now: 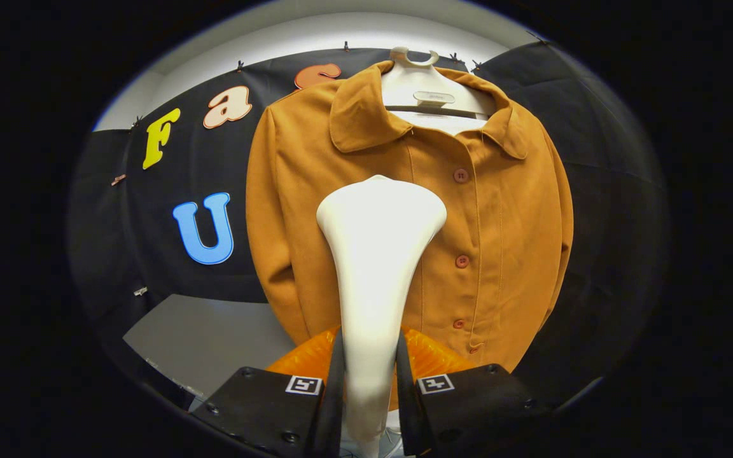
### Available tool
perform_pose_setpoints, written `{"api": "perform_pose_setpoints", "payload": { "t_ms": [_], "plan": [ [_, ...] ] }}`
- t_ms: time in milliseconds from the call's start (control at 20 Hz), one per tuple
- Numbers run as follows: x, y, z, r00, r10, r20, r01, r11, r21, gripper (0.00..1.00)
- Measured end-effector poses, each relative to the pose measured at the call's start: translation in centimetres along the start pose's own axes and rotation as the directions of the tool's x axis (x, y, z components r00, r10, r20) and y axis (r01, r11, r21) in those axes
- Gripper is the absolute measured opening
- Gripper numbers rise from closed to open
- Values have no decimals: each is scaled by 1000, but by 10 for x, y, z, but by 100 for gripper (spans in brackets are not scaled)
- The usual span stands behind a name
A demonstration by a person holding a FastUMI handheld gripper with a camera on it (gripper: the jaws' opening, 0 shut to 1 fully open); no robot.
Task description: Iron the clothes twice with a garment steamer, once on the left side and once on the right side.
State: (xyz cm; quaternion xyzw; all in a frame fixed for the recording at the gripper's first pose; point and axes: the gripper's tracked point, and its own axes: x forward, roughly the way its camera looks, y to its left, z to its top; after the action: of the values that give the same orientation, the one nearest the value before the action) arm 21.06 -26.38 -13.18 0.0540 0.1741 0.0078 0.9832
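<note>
So gripper (369, 375) clamps the white steamer (376, 254) handle, head probably touching the orange jacket (500, 222); next, stroke toward 6 o'clock.

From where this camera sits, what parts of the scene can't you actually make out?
All in the gripper view:
- The steamer head's face: turned toward the jacket, so whether it touches the cloth is unclear.
- The jacket's middle and part of its hem: hidden behind the steamer.
- The steamer's handle end: cut off below the tongs, whose fingers press it from both sides.
- The tag on the hanger: too small to read.
</note>
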Motion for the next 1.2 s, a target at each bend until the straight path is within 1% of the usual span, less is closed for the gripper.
{"api": "perform_pose_setpoints", "payload": {
  "t_ms": [350, 650, 900, 1200],
  "plan": [
    [21, -10, -40, 996, 6, -88, -5, 1000, 14, 40],
    [33, -16, -73, 987, 1, -159, -1, 1000, 1, 40],
    [41, -19, -107, 973, -5, -230, 5, 1000, 0, 40],
    [40, -22, -147, 947, -20, -320, 21, 1000, 2, 40]
  ]
}}
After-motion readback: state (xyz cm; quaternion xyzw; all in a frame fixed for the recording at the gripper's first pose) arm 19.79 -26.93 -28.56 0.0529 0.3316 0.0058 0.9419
